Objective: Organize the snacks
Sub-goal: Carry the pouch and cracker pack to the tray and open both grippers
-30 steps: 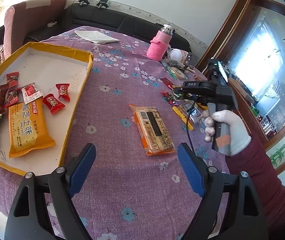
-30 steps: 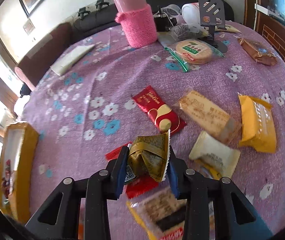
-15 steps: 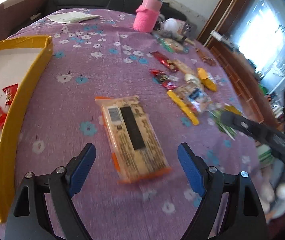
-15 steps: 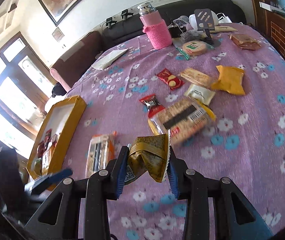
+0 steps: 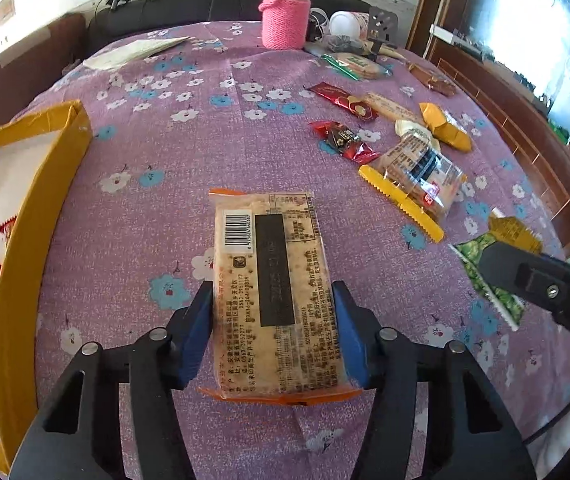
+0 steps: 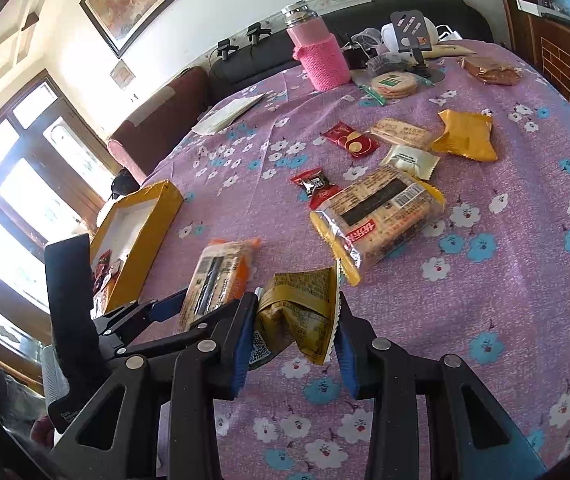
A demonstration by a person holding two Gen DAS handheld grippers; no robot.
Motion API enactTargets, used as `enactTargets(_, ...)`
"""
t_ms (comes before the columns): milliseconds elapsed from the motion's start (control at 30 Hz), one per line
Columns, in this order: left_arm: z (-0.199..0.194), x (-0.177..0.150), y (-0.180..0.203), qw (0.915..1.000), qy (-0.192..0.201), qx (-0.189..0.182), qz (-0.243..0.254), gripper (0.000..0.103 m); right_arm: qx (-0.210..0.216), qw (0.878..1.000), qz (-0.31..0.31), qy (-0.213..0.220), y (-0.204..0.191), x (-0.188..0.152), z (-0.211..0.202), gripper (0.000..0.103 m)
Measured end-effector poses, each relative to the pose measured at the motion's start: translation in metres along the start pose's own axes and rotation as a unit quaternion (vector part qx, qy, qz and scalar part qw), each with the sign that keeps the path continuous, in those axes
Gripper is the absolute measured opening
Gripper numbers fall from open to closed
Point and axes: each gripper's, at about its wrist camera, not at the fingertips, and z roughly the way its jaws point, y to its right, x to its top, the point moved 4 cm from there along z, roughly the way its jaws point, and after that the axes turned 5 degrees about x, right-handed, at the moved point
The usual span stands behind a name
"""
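Note:
My left gripper (image 5: pixel 271 332) is shut on an orange-edged cracker pack (image 5: pixel 273 280) that lies label-down on the purple floral tablecloth; both blue pads press its long sides. The pack also shows in the right wrist view (image 6: pixel 217 276) with the left gripper (image 6: pixel 173 304) around it. My right gripper (image 6: pixel 295 340) is shut on a crumpled gold snack packet (image 6: pixel 301 312) and holds it above the cloth. In the left wrist view it shows at the right (image 5: pixel 481 260) with the packet (image 5: pixel 513 232). A yellow-rimmed tray (image 5: pixel 25 216) with snacks lies at the left.
Several loose snacks lie at the right: a clear cracker pack with yellow edge (image 5: pixel 417 176), a red candy bar (image 5: pixel 345 140), a yellow packet (image 5: pixel 445 126). A pink-sleeved flask (image 5: pixel 287 12) and a phone stand (image 6: pixel 411 30) stand at the back. A sofa runs behind the table.
My left gripper has moved forward over the cracker pack and closed on it. My right gripper has pulled back toward the near edge with the gold packet still in it.

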Motion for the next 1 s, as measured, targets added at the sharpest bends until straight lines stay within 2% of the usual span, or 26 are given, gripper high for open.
enactTargets(233,-0.045,-0.004,-0.029,0.9970,0.044,-0.033,-0.054,0.054,0.008,1.000,-0.012,0.001,-0.020,0.004,0.005,0.037)
enactTargets(400,-0.095,-0.003,-0.074,0.9904,0.090,-0.040,-0.097,0.054,0.028,0.999,-0.038,-0.002,-0.054,0.012,0.010,0.037)
enactTargets(600,-0.147,0.014,-0.156,0.9766,0.152,0.007,-0.152,0.054,0.075,0.993,-0.085,0.013,-0.123,0.043,0.008,0.037)
enactTargets(800,-0.177,0.025,-0.215,0.9639,0.186,0.045,-0.185,0.055,0.118,0.984,-0.124,0.046,-0.198,0.084,-0.004,0.037)
enactTargets(900,-0.177,0.036,-0.239,0.9586,0.197,0.071,-0.193,0.055,0.130,0.979,-0.146,0.064,-0.233,0.101,0.002,0.037)
enactTargets(1000,-0.153,0.045,-0.266,0.9575,0.175,0.082,-0.214,0.055,0.127,0.979,-0.156,0.040,-0.260,0.105,0.041,0.037)
